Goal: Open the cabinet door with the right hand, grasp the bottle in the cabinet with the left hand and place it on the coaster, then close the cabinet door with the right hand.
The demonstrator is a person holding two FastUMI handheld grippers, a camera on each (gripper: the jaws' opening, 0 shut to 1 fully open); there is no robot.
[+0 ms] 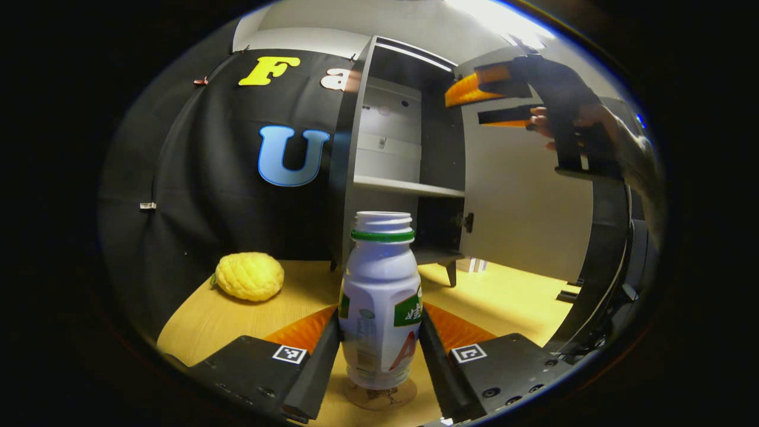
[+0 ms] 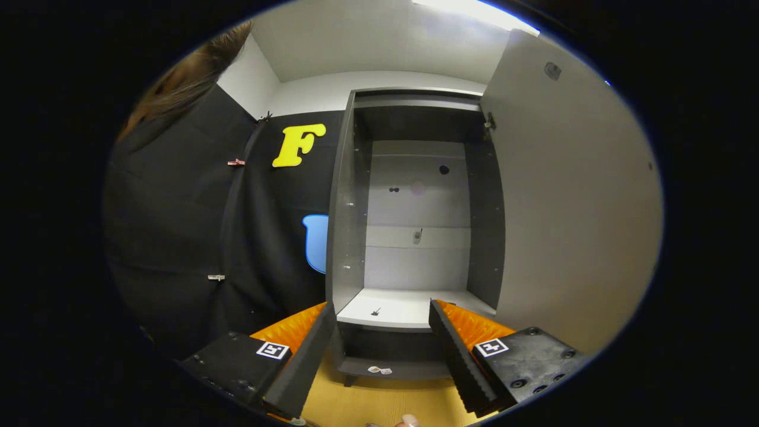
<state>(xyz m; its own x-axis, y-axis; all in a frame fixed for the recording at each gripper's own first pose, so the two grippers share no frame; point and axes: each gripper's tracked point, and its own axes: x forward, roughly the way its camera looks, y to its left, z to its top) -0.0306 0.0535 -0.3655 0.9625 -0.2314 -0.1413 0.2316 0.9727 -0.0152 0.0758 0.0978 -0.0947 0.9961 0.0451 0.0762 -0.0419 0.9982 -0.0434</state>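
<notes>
White bottle [image 1: 379, 296], green neck band; bumpy yellow fruit [image 1: 249, 276], perhaps.

Bottle [image 1: 379, 296] upright on coaster [image 1: 380, 396] (capless); cabinet door [image 2: 569, 201] open

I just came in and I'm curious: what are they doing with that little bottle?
A person works a hand-held gripper in each hand. The left hand-held gripper holds the bottle upright on the round coaster on the wooden table. The cabinet door is wide open, the shelves bare. The right hand-held gripper is open, facing the cabinet.
</notes>
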